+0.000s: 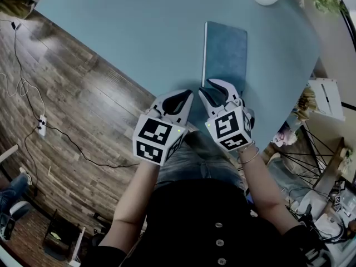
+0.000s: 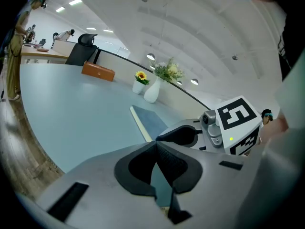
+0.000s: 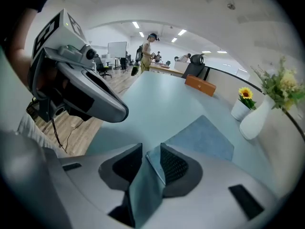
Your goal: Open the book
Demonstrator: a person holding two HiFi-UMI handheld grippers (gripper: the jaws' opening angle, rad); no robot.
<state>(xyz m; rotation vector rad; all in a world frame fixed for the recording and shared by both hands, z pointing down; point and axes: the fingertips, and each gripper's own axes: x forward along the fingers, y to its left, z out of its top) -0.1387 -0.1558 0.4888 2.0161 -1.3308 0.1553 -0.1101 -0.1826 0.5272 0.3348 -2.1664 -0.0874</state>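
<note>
Closed blue-grey hardcover book [image 1: 225, 52] lies flat on the light-blue tabletop [image 1: 128, 32], upper centre of head view, spine on the frame's left. Step in hand: getting hold of the cover; nothing's open yet. R gripper [image 3: 151, 151] sits at the book's near edge, low centre of its view. Jaws are at a narrow gap w/ the cover's corner between them, prob touching one pad, not clearly clamped. L gripper [image 2: 155, 144] is beside it, tips together, empty, off the book. Next: R needs to pinch the cover only, not the pages, then swing it up and over toward the spine. L could pin the book block so it doesn't slide.
</note>
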